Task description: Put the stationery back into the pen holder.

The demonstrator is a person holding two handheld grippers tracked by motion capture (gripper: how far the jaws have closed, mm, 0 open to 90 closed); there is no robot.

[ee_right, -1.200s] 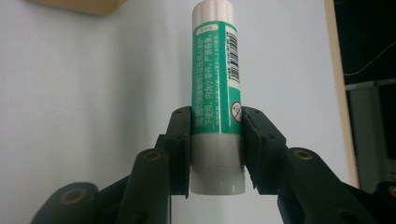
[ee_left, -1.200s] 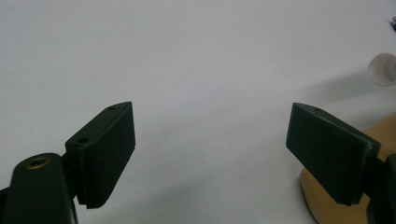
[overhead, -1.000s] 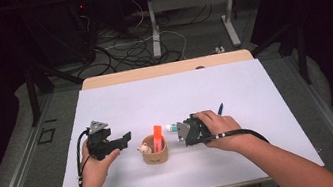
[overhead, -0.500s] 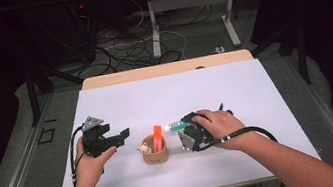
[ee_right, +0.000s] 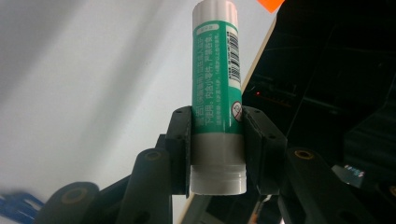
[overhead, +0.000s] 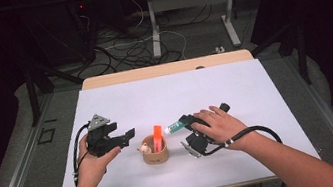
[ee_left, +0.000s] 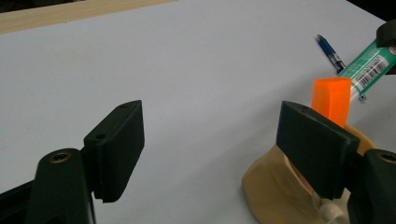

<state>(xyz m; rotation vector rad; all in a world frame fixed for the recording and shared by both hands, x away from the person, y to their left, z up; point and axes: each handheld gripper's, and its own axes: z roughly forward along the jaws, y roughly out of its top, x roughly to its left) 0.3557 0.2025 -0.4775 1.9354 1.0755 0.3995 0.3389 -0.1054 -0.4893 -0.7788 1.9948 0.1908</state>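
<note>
You are gripping the green glue stick (ee_right: 217,88) with your right gripper (overhead: 191,131), its jaws pressing on the lower part of the tube so the capped end leads. In the high view the glue stick (overhead: 176,127) is hanging just above the table, tilted toward the small wooden cup (overhead: 155,152), which suggests it is headed there mouth-first. An orange marker (overhead: 158,136) is already standing in that cup (with something pale beside it that I cannot make out), so the open room inside is on the side nearer your right hand.

Your left gripper (overhead: 123,137) is carrying nothing: its jaws have just been closing somewhat but are standing apart with bare table between them, just left of the cup, perhaps ready to steady it.

A blue pen (ee_left: 330,48) is lying on the white table (overhead: 235,92) beyond your right hand. The sheet's edges are lying well away from both hands, leaving you plenty of room.
</note>
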